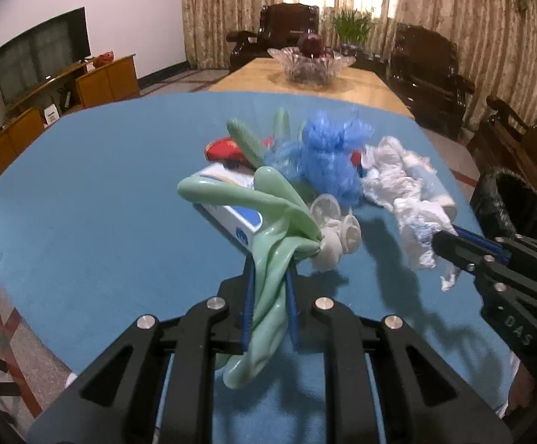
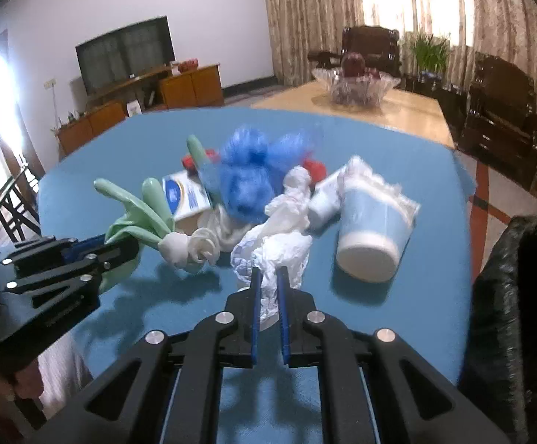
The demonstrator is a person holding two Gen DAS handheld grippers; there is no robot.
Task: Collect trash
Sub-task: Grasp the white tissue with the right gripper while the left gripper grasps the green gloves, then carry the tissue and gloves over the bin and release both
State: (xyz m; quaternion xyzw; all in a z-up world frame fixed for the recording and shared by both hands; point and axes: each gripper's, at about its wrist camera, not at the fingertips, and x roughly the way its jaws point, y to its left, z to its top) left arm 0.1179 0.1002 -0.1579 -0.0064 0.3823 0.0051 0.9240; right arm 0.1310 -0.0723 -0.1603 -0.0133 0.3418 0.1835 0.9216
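A heap of trash lies on the blue table point(image 1: 83, 199). My left gripper point(image 1: 270, 273) is shut on a pale green rubber glove point(image 1: 268, 222), which also shows in the right wrist view point(image 2: 135, 218). My right gripper point(image 2: 268, 277) is shut on a crumpled white plastic bag point(image 2: 272, 255), seen from the left wrist view as well point(image 1: 412, 199). The heap also holds a blue plastic bag point(image 2: 246, 177), a white and blue box point(image 2: 185, 194), a tipped blue paper cup point(image 2: 372, 229), white rolled gloves point(image 2: 191, 248) and red wrappers point(image 1: 224, 150).
A bin lined with a black bag point(image 2: 520, 296) stands just right of the table. A wooden table with a glass fruit bowl point(image 1: 311, 63) lies beyond. Dark armchairs point(image 1: 431, 74), curtains, a TV point(image 1: 43, 55) and a low cabinet ring the room.
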